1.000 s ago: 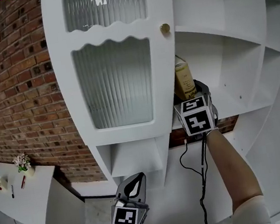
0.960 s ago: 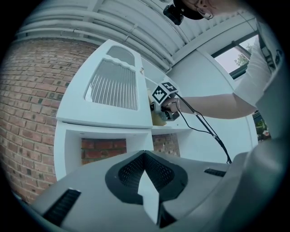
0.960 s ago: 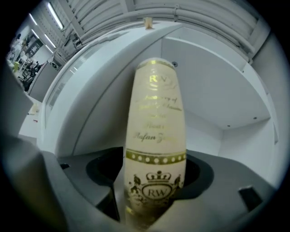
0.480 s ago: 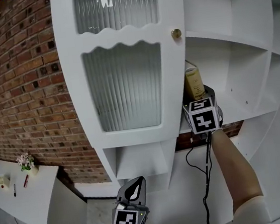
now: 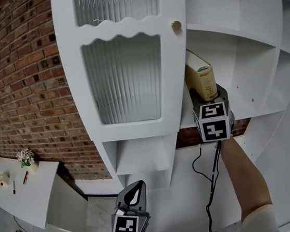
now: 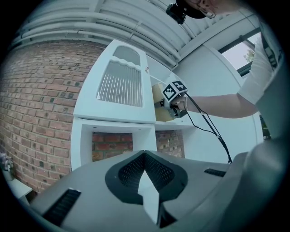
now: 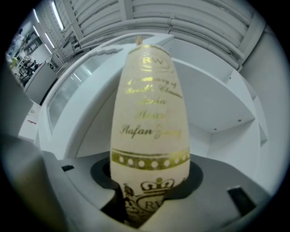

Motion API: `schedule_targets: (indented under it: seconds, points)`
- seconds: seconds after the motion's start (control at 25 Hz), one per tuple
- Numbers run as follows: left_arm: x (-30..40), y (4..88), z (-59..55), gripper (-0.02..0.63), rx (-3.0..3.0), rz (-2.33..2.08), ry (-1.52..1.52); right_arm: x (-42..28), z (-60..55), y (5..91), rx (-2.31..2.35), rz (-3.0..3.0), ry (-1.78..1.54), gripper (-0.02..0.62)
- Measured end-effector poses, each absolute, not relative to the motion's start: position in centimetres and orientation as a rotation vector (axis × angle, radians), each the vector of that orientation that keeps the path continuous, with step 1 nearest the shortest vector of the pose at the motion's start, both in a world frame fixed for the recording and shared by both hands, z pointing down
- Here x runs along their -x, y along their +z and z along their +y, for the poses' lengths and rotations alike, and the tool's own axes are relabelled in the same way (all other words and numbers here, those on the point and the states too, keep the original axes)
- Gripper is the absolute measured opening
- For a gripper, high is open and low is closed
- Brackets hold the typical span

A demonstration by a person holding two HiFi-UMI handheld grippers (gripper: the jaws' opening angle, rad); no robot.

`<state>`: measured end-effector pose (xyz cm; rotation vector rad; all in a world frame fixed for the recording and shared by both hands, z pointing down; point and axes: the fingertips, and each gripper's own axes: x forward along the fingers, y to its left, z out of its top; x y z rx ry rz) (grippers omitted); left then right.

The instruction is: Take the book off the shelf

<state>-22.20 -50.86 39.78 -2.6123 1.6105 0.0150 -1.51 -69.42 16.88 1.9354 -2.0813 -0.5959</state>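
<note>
A cream book (image 5: pixel 201 81) with gold lettering on its spine (image 7: pixel 149 127) leans out of the white shelf (image 5: pixel 249 110), just right of the cabinet door. My right gripper (image 5: pixel 208 97) is at its lower end. Its jaws have just been closing, and they grip the book's spine between them (image 7: pixel 147 199). My left gripper (image 5: pixel 134 188) hangs low in front of the cabinet, well below and left of the book, shut and empty (image 6: pixel 145 156). From there the book (image 6: pixel 158 102) and the right gripper show small in the distance.
The ribbed-glass cabinet door (image 5: pixel 124 78) with a brass knob (image 5: pixel 176 26) stands right beside the book's left side. A black cable (image 5: pixel 208 184) hangs from the right gripper. A brick wall (image 5: pixel 21 91) lies behind, and a low white table (image 5: pixel 18 196) stands at bottom left.
The book has tipped further out of the shelf, and more of its cover shows above the right gripper. The left gripper has sunk a little.
</note>
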Motion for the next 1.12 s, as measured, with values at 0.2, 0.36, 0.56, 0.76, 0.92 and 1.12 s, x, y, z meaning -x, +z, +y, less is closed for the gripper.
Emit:
schedule_targets:
  seconds: [0.2, 0.36, 0.56, 0.76, 0.92, 1.12]
  points:
    - [20.1, 39.7, -48.2, 0.015, 2.612, 1.590, 0.003, 0.9, -64.0, 16.0, -1.938, -2.136, -0.680, 0.236]
    - [17.6, 39.7, -45.2, 0.015, 2.637, 1.572, -0.010, -0.5, -58.4, 16.2, -1.930, -2.199, -0.709, 0.236]
    - [15.0, 39.2, -40.6, 0.015, 2.628, 1.571, -0.018, -2.0, -51.2, 17.6, -1.893, -2.278, -0.710, 0.236]
    - [12.3, 39.8, -35.2, 0.015, 2.624, 1.563, -0.053, -3.6, -44.3, 21.6, -1.861, -2.338, -0.662, 0.236]
    - [10.6, 40.1, -30.9, 0.015, 2.632, 1.546, -0.065, -5.0, -39.2, 26.0, -1.841, -2.383, -0.551, 0.236]
    - [9.5, 41.0, -27.7, 0.015, 2.624, 1.560, -0.060, -6.0, -34.6, 33.8, -1.812, -2.397, -0.423, 0.236]
